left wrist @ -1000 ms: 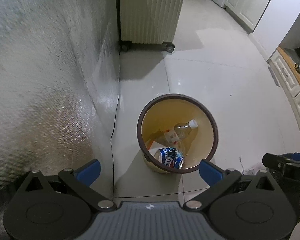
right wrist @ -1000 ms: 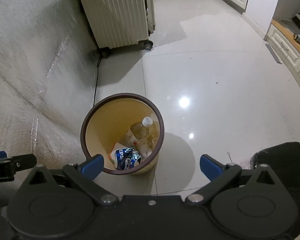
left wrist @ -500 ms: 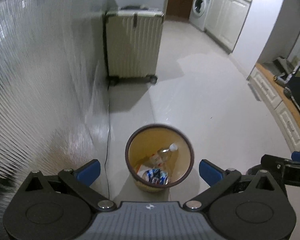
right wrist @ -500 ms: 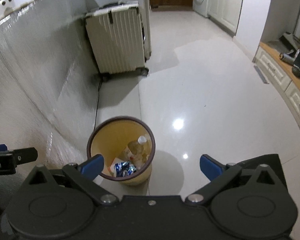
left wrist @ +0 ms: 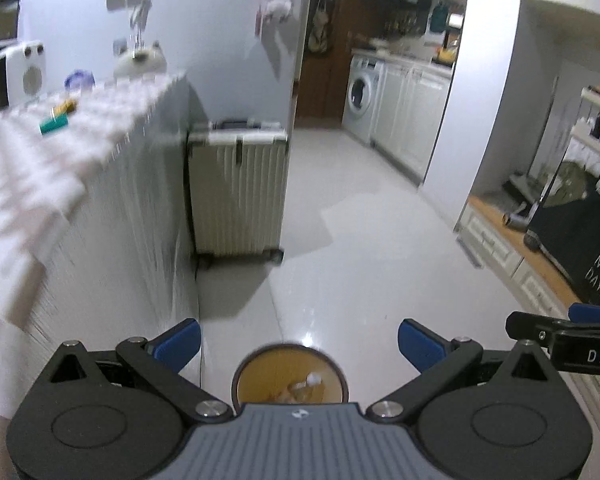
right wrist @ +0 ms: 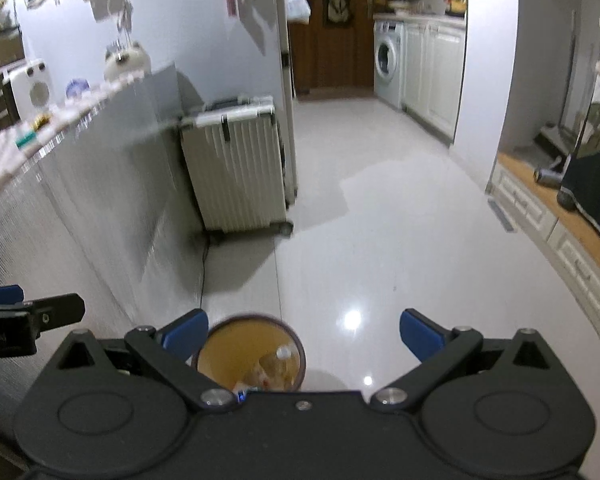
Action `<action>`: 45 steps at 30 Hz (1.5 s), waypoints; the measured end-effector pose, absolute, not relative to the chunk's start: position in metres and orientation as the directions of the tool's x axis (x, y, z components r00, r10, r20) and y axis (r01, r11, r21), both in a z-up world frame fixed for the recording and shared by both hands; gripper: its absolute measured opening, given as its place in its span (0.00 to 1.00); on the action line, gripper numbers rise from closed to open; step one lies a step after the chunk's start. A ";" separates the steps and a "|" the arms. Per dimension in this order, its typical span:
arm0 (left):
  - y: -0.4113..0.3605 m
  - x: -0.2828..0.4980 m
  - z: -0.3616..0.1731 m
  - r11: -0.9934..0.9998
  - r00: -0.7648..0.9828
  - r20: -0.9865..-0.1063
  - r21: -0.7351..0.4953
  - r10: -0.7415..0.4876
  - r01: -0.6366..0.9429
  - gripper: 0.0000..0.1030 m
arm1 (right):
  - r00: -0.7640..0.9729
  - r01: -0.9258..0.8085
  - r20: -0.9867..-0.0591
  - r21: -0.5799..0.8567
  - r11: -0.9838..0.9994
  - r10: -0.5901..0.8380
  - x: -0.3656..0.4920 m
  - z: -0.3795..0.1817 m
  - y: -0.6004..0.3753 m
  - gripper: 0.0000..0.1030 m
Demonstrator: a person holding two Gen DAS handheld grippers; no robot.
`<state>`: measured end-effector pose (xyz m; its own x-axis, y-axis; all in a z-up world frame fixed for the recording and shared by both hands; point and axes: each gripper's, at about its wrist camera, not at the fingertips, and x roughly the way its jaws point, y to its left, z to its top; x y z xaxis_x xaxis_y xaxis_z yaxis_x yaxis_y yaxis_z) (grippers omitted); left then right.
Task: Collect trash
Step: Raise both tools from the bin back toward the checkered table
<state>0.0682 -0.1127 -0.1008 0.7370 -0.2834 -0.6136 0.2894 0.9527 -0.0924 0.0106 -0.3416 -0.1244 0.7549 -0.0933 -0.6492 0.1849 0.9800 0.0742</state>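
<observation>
1. Bin [left wrist: 290, 372] sits on the floor just beside the foil-covered counter side [left wrist: 112, 248], low in both views, partly hidden behind each gripper body.
2. Trash is already in it: a clear bottle [left wrist: 306, 383] with a white cap, plus some blurred bits. In the right view the bottle [right wrist: 276, 362] lies toward the bin's [right wrist: 252, 350] right wall. Can't tell the other items apart.
3. Left gripper [left wrist: 298, 342]: jaws wide apart, nothing between the blue pads. Right gripper [right wrist: 302, 334]: same, spread and empty.
4. Both cameras point out across the room, not down into the bin. My read: a drop is done and the person is looking for the next piece.
5. Grippers are held side by side at about the same height; each shows at the edge of the other's view. That keeps either one free for the next pick.
6. Countertop [left wrist: 40, 152] to the left carries small items: a teal block [left wrist: 54, 123] and something yellow behind it. Blurred, so can't say whether they're trash. Likely candidates, though.
7. Suitcase [left wrist: 238, 188] stands upright past the counter end, well apart from the bin. Floor [left wrist: 360, 248] between looks bare, nothing obvious there to collect.
8. Risk: motion blur is heavy on the counter, so target ID is weak until the view steadies.
</observation>
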 end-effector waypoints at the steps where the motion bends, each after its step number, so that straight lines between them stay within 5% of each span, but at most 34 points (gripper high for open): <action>1: -0.112 0.065 -0.093 0.952 0.750 -0.596 -0.093 -0.287 0.291 1.00 | 0.768 0.184 -0.634 0.075 0.980 -0.095 0.007 -0.116 -0.342 1.00; 12: -0.071 0.036 -0.017 0.958 0.862 -0.419 -0.088 -0.284 0.273 1.00 | 0.878 0.134 -0.472 0.074 0.988 -0.084 -0.016 -0.044 -0.325 1.00; 27: 0.034 0.060 0.070 0.995 0.956 -0.279 0.016 -0.091 0.099 1.00 | 0.948 -0.015 -0.315 0.067 0.998 0.036 0.026 0.028 -0.254 1.00; 35: 0.093 0.120 0.087 0.995 0.961 -0.276 0.098 -0.007 0.036 1.00 | 0.958 -0.102 -0.265 0.050 0.993 0.112 0.077 0.057 -0.207 1.00; 45: 0.121 0.218 0.036 0.980 0.933 -0.340 0.107 -0.122 0.167 0.94 | 0.940 -0.165 -0.289 0.084 0.983 0.182 0.177 0.076 -0.162 1.00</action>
<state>0.2184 0.1214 0.0365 0.9325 -0.1215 -0.3400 0.1669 0.9801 0.1074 0.1771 -0.1618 0.0758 0.9400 0.1821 -0.2885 -0.1647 0.9828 0.0839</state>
